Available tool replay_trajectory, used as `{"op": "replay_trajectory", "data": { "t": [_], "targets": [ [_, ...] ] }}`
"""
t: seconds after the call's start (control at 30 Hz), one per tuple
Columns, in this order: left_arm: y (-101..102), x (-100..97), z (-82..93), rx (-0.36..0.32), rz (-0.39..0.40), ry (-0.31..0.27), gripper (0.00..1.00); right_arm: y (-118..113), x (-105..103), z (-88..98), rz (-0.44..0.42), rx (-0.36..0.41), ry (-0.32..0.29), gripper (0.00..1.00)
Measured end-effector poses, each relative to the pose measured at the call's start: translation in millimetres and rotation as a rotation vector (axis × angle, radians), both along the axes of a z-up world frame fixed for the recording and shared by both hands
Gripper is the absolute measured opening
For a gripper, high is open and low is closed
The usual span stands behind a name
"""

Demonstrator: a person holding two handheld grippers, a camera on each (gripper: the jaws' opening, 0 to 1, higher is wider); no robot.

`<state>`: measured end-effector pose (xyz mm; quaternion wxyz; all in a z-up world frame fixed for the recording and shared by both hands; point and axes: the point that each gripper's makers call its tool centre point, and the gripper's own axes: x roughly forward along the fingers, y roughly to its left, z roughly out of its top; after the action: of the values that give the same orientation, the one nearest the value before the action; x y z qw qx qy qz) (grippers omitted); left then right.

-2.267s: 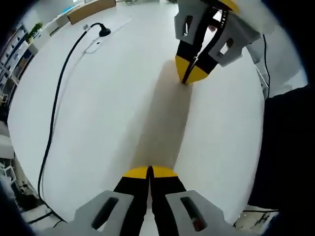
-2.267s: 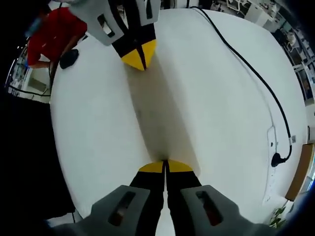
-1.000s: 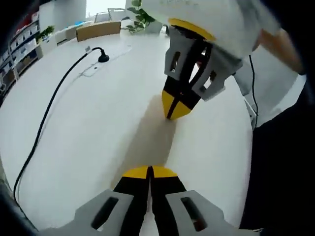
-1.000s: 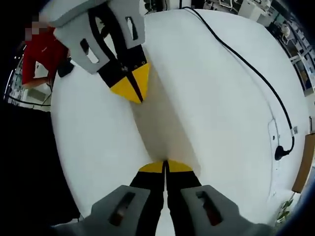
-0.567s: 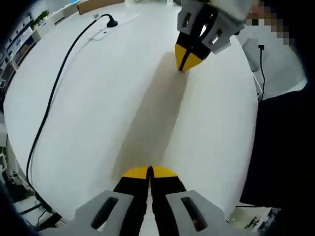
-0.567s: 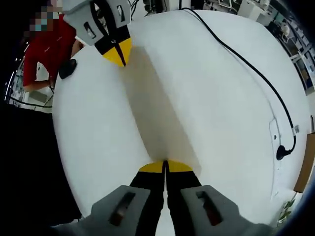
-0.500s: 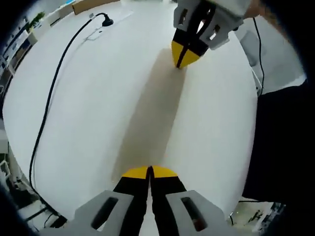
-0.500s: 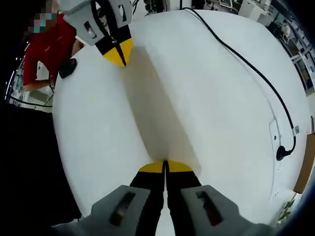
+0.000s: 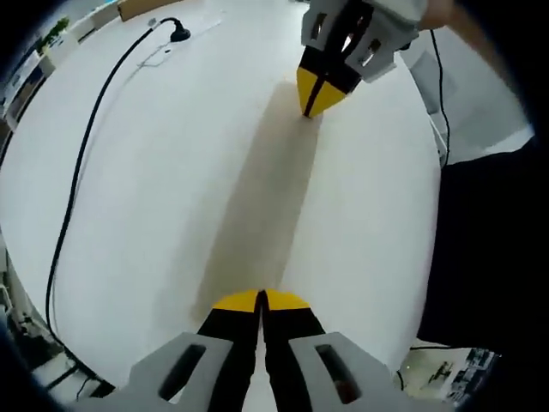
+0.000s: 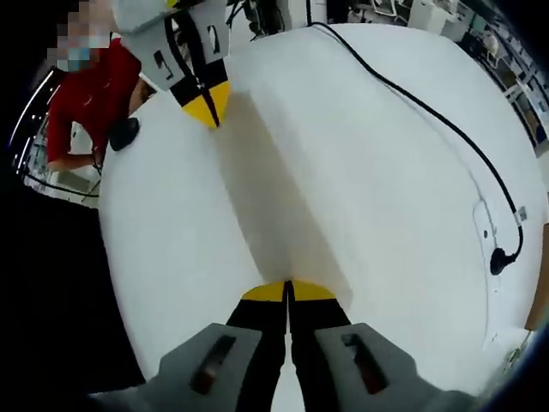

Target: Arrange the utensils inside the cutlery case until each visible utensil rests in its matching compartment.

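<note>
My left gripper [image 9: 261,299] is shut with nothing between its yellow-tipped jaws, low over a white round table [image 9: 171,172]. Facing it from the top of the left gripper view is my right gripper [image 9: 314,101], also shut and empty. In the right gripper view the right gripper [image 10: 288,290] stands at the bottom, and the left gripper [image 10: 206,107] points back at it from the upper left. A dull beige strip [image 10: 274,197] runs across the table between the two sets of tips.
A black cable [image 9: 77,189] curves over the table to a plug [image 10: 500,260] near its edge. A person in red [image 10: 81,94] sits beyond the table beside a small black object [image 10: 124,131]. Dark clothing [image 9: 489,240] borders the table's edge.
One second ago the two grippers were closer together; they have since drawn apart and stayed shut. Over the last half second only the views have shifted slightly.
</note>
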<state>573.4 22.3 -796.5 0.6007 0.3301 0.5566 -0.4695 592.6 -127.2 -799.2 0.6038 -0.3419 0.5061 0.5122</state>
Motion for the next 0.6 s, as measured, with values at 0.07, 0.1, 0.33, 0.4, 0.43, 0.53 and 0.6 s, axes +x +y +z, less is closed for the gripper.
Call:
{"op": "replay_trajectory", "data": {
  "t": [0.07, 0.1, 0.33, 0.4, 0.43, 0.53, 0.6],
  "targets": [
    [-2.5, -1.3, -0.9, 0.012, 0.002, 0.009, 0.0, 1.2, 1.0, -0.7, -0.016, -0.036, 0.014, 0.0],
    [-1.7, -0.6, -0.9, 0.022, 0.016, 0.019, 0.0, 1.7, 1.5, -1.0, -0.039, -0.048, 0.03, 0.0],
    [-4.5, -0.9, -0.4, 0.013, 0.026, 0.043, 0.0, 38.6, 8.7, 15.3, -0.16, 0.133, 0.057, 0.0],
    [-6.8, 1.1, 0.2, -0.012, 0.022, 0.038, 0.0, 47.0, 14.1, 13.4, -0.155, 0.113, 0.024, 0.0],
    [-6.5, 2.2, 0.1, -0.018, 0.045, 0.043, 0.0, 44.8, 20.8, 8.7, -0.1, 0.063, -0.037, 0.0],
    [-7.0, 7.7, 0.5, -0.023, 0.04, 0.005, 0.0, 44.7, 26.8, -1.2, -0.053, 0.032, -0.109, 0.0],
    [-7.5, 1.6, -0.3, -0.014, 0.038, 0.016, 0.0, 40.9, 24.9, 1.8, -0.132, 0.008, -0.054, 0.0]
  ]
}}
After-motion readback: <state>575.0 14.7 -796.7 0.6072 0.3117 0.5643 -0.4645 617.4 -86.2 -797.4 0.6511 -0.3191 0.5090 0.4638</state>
